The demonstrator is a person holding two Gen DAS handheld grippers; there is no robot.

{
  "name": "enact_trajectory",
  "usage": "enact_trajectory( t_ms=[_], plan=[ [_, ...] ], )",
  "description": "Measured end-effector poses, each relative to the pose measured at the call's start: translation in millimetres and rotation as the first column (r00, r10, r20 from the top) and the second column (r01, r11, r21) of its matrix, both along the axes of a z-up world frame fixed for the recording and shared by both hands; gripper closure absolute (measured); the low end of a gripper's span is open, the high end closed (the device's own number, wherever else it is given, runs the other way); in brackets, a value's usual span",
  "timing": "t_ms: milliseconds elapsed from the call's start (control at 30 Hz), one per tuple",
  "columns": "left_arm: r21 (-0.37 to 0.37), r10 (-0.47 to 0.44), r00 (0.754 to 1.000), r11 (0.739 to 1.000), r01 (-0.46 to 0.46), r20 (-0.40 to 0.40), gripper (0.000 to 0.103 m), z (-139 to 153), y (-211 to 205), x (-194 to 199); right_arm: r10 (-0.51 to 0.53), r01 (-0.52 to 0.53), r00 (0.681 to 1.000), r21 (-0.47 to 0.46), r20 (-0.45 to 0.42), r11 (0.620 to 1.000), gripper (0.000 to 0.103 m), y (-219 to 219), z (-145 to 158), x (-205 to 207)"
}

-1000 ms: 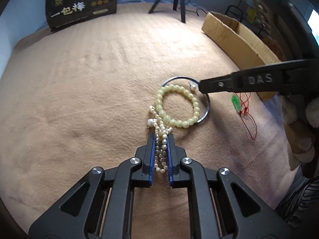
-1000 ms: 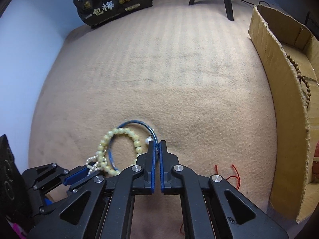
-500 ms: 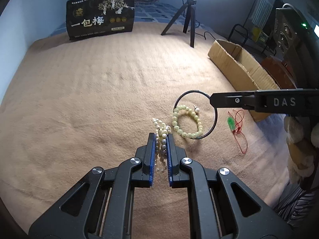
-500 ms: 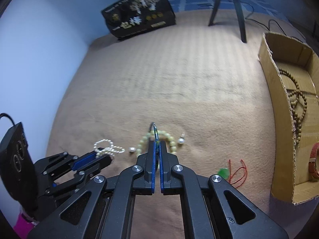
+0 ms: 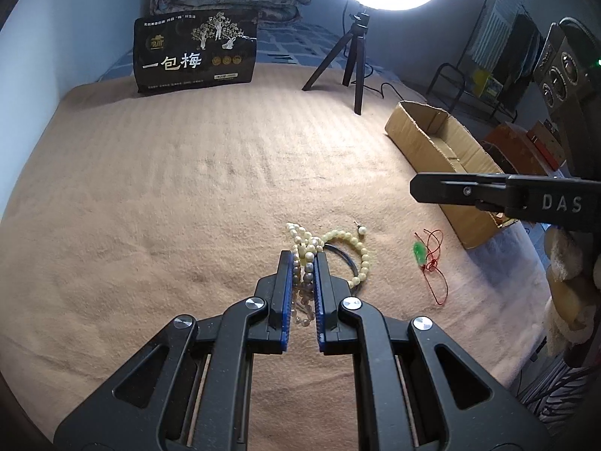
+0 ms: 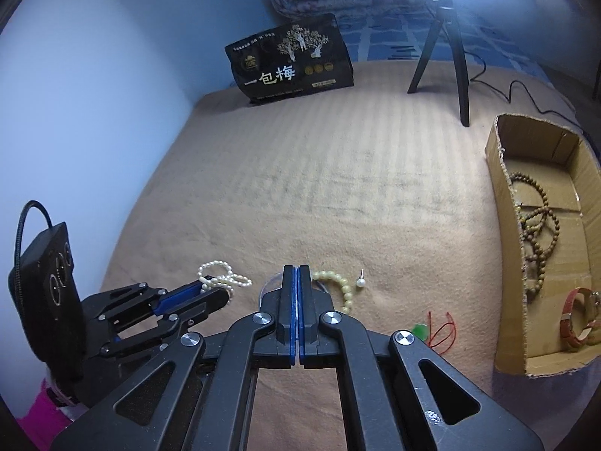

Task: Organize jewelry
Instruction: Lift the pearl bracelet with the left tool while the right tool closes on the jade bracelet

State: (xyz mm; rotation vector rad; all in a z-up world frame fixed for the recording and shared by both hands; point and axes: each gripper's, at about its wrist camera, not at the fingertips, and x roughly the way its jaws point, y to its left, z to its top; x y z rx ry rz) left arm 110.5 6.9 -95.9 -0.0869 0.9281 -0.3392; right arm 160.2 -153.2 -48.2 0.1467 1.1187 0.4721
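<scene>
- The left gripper (image 5: pixel 303 259) is seen with its blue-lined jaws closed on a strand of small white pearl beads (image 5: pixel 305 242), which is bunched between them and loops out past the tips.
- In the right wrist view the same strand (image 6: pixel 221 279) is seen looping out of the left gripper (image 6: pixel 223 293), above the tan ribbed blanket (image 6: pixel 338 188).
- The right gripper (image 6: pixel 296 268) is shown with its jaws pressed fully together; whether the thin dark bangle (image 5: pixel 347 257) is caught between them cannot be told.
- A pale yellow-green beaded bracelet (image 5: pixel 357 251) lies on the blanket just beside the pearl strand, overlapping the bangle.
- A single pearl stud earring (image 6: pixel 361 282) lies near that bracelet.
- A green pendant on a red cord (image 5: pixel 421 253) lies well apart.
- An open cardboard box (image 6: pixel 505 203) holds brown wooden bead strings (image 6: pixel 539 233) and a red-strapped watch (image 6: pixel 574 319).
</scene>
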Motion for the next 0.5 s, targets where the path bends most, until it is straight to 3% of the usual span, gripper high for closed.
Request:
enact_trajectory(
  t_ms=[200,300,333,433,500],
  plan=[
    [-0.015,0.020,1.000,1.000,-0.019,0.014,0.095,6.1,4.7,-1.0,0.050,-0.050,0.997,0.010,-0.060,0.999,0.103,1.1,-19.9,-0.8],
    [-0.024,0.033,0.999,0.999,-0.033,0.009,0.095,6.4,9.7,-0.5,0.037,-0.036,0.990,0.010,-0.135,0.999,0.103,-0.5,-38.3,2.8],
    [-0.026,0.037,0.999,0.999,-0.037,0.005,0.095,5.7,11.2,-0.3,0.028,-0.026,0.986,0.015,-0.163,1.000,0.100,-1.6,-44.9,4.8],
    [-0.027,0.042,0.999,0.999,-0.042,0.002,0.095,5.4,13.6,-0.4,-0.016,0.016,0.980,-0.006,-0.199,1.000,0.074,-5.8,-59.0,9.8],
    [-0.029,0.042,0.999,0.999,-0.042,0.002,0.095,5.4,14.0,-0.6,-0.045,0.045,0.975,-0.004,-0.217,0.999,0.071,-10.3,-65.8,13.8]
  ],
)
